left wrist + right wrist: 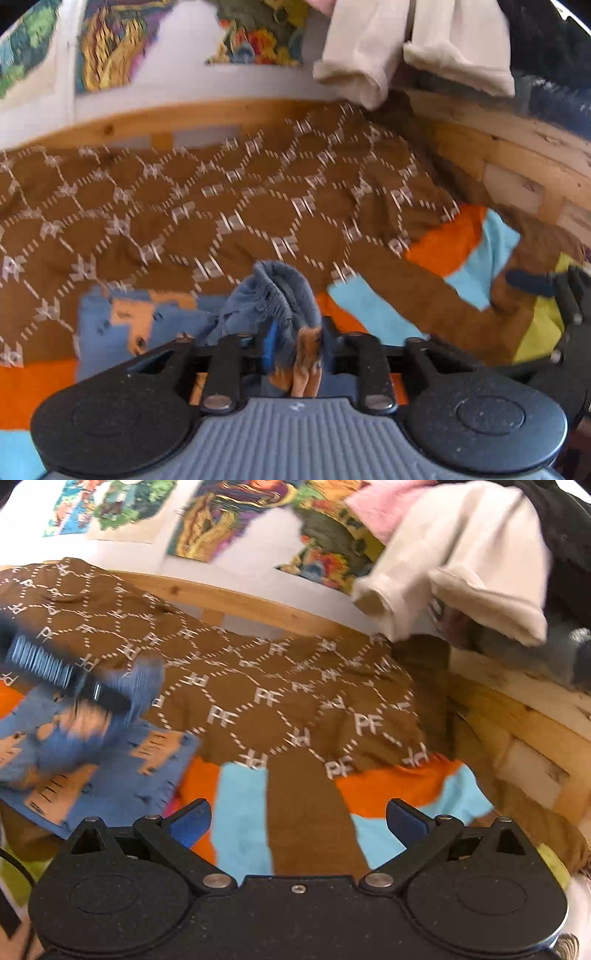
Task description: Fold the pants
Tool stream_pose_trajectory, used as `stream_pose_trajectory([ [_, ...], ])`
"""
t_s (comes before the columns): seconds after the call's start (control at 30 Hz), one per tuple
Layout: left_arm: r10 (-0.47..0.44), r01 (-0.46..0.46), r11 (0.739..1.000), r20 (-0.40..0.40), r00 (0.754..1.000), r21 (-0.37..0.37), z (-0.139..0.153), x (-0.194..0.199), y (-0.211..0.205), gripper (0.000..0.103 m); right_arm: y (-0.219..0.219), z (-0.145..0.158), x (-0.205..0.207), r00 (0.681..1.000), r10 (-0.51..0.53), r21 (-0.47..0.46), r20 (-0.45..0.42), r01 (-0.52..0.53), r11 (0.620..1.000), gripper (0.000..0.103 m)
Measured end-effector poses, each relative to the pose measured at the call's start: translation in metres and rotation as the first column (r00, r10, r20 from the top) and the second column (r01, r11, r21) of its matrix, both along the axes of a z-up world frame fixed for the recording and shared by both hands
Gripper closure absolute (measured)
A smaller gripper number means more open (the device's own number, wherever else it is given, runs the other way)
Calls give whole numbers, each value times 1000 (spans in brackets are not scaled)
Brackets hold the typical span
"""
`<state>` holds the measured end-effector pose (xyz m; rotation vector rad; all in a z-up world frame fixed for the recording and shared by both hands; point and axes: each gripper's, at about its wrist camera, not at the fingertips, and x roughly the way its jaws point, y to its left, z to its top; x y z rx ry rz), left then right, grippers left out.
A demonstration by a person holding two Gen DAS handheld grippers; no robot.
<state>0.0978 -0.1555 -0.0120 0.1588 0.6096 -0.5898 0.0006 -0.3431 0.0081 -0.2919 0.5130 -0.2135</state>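
Bedspread of brown fabric with white dashed hexagons and "PF" letters [258,701] covers most of both views, with a pale wooden bed frame [517,716] along the top and right. Patchwork cover of orange and light-blue blocks [240,812] lies at lower centre of the right wrist view. Cream garment with rolled cuffs [461,572] hangs at upper right.

Blue pants with tan printed patches [110,771] lie flat at lower left of the right wrist view; one bunched, gathered end [273,295] rises at lower centre of the left wrist view, between the pads of the left gripper [291,339]. Its jaws stand partly apart around this cloth; whether the pads press it I cannot tell.

Right gripper [299,823]: jaws wide apart, holding nothing, over the patchwork cover.
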Motion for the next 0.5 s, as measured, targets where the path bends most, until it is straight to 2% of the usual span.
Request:
stream_pose_trajectory([
  [0.07,-14,14,1000,-17,1000,-13,-6,-5,2,45,-4,-1,-1,1000,-11,-1,-7,11,1000,2],
  [0.2,-32,30,999,-46,998,-41,-4,-13,20,35,-7,-2,0,1000,-17,8,-11,17,1000,2],
  [0.37,40,-49,997,-132,990,-65,-5,-15,62,32,-1,5,7,1000,9,57,-3,-9,998,1],
  [0.5,132,-150,986,-211,969,-72,-14,-9,90,32,10,12,26,997,72,218,-6,-69,974,1],
])
